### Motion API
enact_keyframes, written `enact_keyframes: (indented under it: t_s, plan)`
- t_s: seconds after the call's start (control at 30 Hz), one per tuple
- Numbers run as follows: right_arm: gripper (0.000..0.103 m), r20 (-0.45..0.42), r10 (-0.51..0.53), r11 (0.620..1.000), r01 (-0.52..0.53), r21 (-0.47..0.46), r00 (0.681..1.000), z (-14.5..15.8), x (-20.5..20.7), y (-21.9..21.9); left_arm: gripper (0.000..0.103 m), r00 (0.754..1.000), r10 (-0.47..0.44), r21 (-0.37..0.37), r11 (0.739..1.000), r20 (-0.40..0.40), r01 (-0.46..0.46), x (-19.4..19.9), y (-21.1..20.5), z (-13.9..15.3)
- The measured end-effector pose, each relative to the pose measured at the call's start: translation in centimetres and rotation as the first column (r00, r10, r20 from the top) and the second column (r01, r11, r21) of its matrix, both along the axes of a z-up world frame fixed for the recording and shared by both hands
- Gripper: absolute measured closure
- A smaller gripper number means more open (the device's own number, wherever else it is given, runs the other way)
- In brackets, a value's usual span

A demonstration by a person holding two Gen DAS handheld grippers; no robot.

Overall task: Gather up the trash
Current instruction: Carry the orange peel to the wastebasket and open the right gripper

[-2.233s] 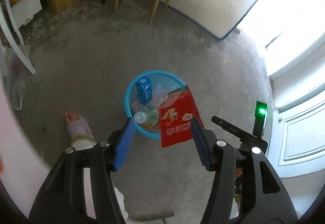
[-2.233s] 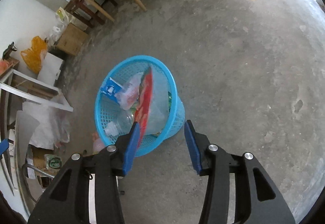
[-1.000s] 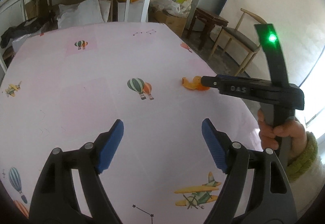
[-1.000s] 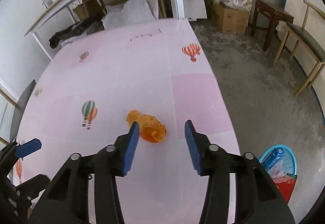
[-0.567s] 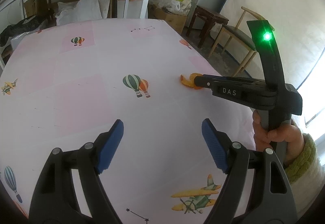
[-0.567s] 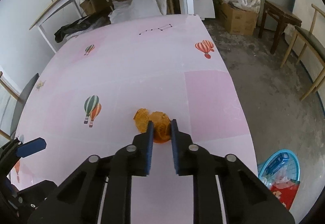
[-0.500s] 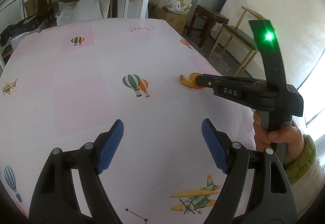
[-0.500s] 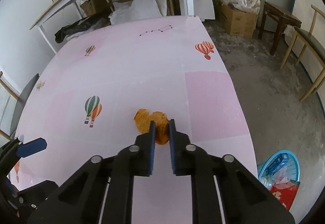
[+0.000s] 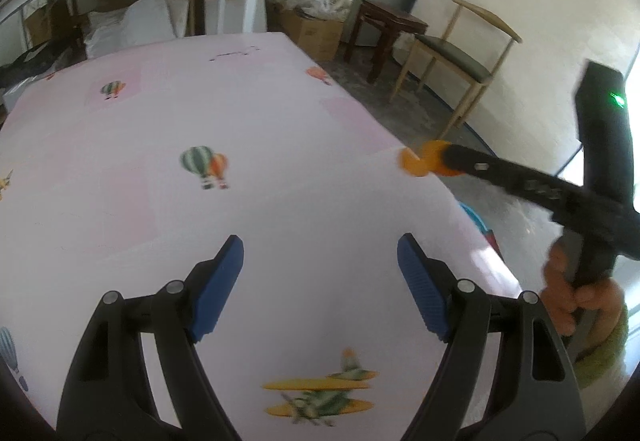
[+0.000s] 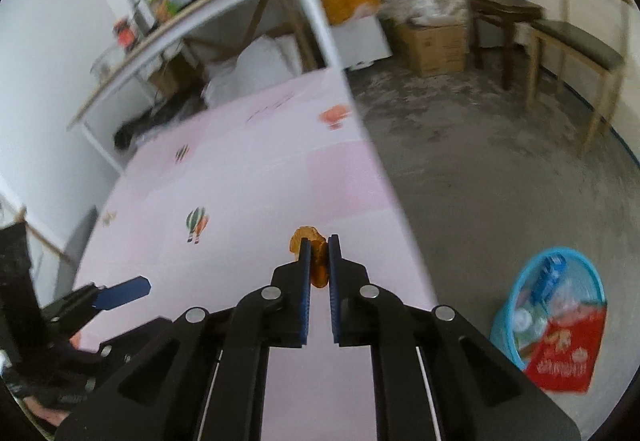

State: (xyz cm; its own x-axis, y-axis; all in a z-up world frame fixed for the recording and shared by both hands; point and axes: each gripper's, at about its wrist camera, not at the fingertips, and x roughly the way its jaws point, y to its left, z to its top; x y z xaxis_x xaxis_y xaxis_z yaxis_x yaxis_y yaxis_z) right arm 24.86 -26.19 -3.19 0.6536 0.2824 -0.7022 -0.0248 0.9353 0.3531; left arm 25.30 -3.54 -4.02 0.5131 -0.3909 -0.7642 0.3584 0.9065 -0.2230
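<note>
My right gripper (image 10: 319, 245) is shut on an orange peel (image 10: 316, 261) and holds it above the right edge of the pink table (image 10: 248, 177). In the left wrist view the peel (image 9: 424, 163) sticks out of the right gripper's tip (image 9: 448, 161). My left gripper (image 9: 320, 281) is open and empty over the pink table (image 9: 200, 121). A blue trash basket (image 10: 516, 305) stands on the floor at the lower right, holding a blue carton (image 10: 552, 273), a clear bottle and a red snack bag (image 10: 568, 353).
A wooden chair (image 10: 580, 45) and a dark stool (image 10: 504, 13) stand by the far wall. Cardboard boxes (image 10: 436, 41) and bags lie near a white shelf table (image 10: 224, 17). The concrete floor (image 10: 500, 169) lies right of the table.
My right gripper closed on the orange peel on the table, then lifted it and swung right toward the table edge. My left gripper stayed open over the table.
</note>
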Motion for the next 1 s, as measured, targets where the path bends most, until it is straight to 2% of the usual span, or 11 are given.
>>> enact_keyframes:
  t_s: [0.13, 0.27, 0.37, 0.5, 0.53, 0.6, 0.67, 0.77, 0.9, 1.0]
  plan:
    - [0.095, 0.011, -0.142, 0.990, 0.141, 0.017, 0.990, 0.4, -4.0, -6.5, 0.028, 0.999, -0.042, -0.006, 0.999, 0.001, 0.042, -0.9, -1.5, 0.5]
    - [0.094, -0.047, -0.299, 0.954, 0.299, -0.006, 0.953, -1.0, -7.1, -13.5, 0.027, 0.996, -0.090, -0.026, 0.996, -0.016, 0.089, -2.2, -2.7, 0.9]
    - [0.091, -0.127, -0.385, 0.923, 0.384, -0.036, 0.914, -3.6, -7.9, -17.8, 0.025, 0.993, -0.116, -0.047, 0.992, -0.030, 0.115, -3.4, -3.5, 1.2]
    - [0.089, -0.232, -0.444, 0.896, 0.435, -0.093, 0.865, -8.4, -7.2, -21.6, 0.024, 0.991, -0.129, -0.070, 0.989, -0.031, 0.127, -5.1, -4.1, 1.7]
    - [0.088, -0.264, -0.444, 0.895, 0.438, -0.086, 0.856, -10.0, -6.8, -22.6, 0.024, 0.991, -0.134, -0.076, 0.988, -0.027, 0.131, -5.6, -4.3, 1.9]
    - [0.086, -0.297, -0.469, 0.881, 0.464, -0.090, 0.832, -11.6, -6.9, -23.5, 0.022, 0.991, -0.135, -0.082, 0.988, -0.018, 0.133, -6.5, -4.6, 2.2]
    - [0.085, -0.315, -0.491, 0.864, 0.501, -0.056, 0.812, -12.5, -7.7, -24.4, 0.020, 0.990, -0.141, -0.086, 0.987, -0.012, 0.139, -7.4, -4.9, 2.4]
    - [0.079, -0.283, -0.504, 0.854, 0.519, -0.022, 0.816, -11.9, -9.6, -24.3, 0.020, 0.987, -0.159, -0.086, 0.984, -0.011, 0.158, -8.5, -5.4, 2.4]
    - [0.078, -0.220, -0.514, 0.852, 0.522, -0.025, 0.829, -9.3, -13.0, -23.4, 0.020, 0.983, -0.186, -0.086, 0.979, 0.004, 0.186, -10.6, -6.0, 2.5]
    - [0.058, -0.146, -0.524, 0.851, 0.521, -0.061, 0.839, -6.4, -16.0, -22.0, 0.018, 0.982, -0.185, -0.087, 0.978, 0.032, 0.187, -12.1, -6.0, 2.8]
